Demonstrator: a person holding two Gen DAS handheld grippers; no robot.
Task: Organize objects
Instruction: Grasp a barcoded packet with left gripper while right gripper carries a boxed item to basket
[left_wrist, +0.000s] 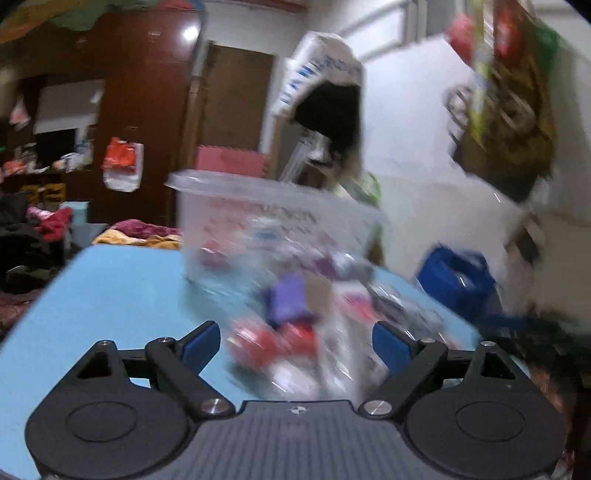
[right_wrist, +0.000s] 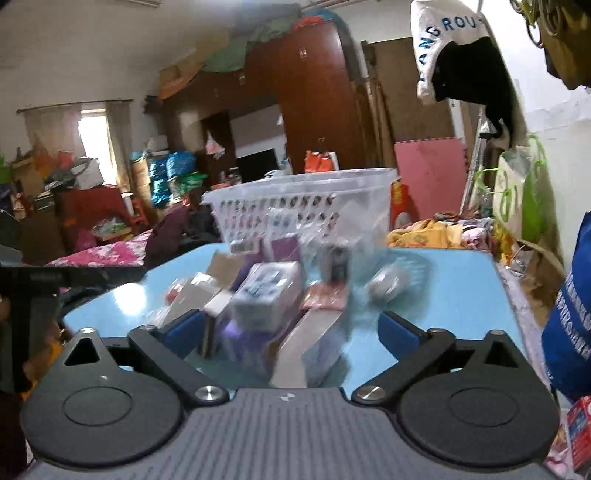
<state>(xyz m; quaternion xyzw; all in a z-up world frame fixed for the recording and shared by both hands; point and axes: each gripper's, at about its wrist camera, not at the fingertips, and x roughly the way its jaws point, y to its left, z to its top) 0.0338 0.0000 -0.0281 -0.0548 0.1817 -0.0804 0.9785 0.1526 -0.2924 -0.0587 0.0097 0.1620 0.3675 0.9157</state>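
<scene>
A clear plastic basket (left_wrist: 273, 221) (right_wrist: 306, 206) stands at the far side of a light blue table (left_wrist: 110, 295) (right_wrist: 443, 280). In front of it lies a pile of small boxes and packets. The left wrist view is blurred; it shows a purple box (left_wrist: 290, 299) and red packets (left_wrist: 273, 343). In the right wrist view I see a white box with blue print (right_wrist: 266, 291) and a pink packet (right_wrist: 325, 295). My left gripper (left_wrist: 297, 339) is open and low before the pile. My right gripper (right_wrist: 291, 325) is open too, with the near boxes lying between its fingers and no pad pressing on them.
A blue bag (left_wrist: 458, 280) (right_wrist: 569, 332) hangs off the table's right side. A white bag (right_wrist: 454, 48) hangs on the wall above. A bed with a pink floral cover (right_wrist: 103, 251) and a dark wardrobe (right_wrist: 314, 92) lie beyond the table.
</scene>
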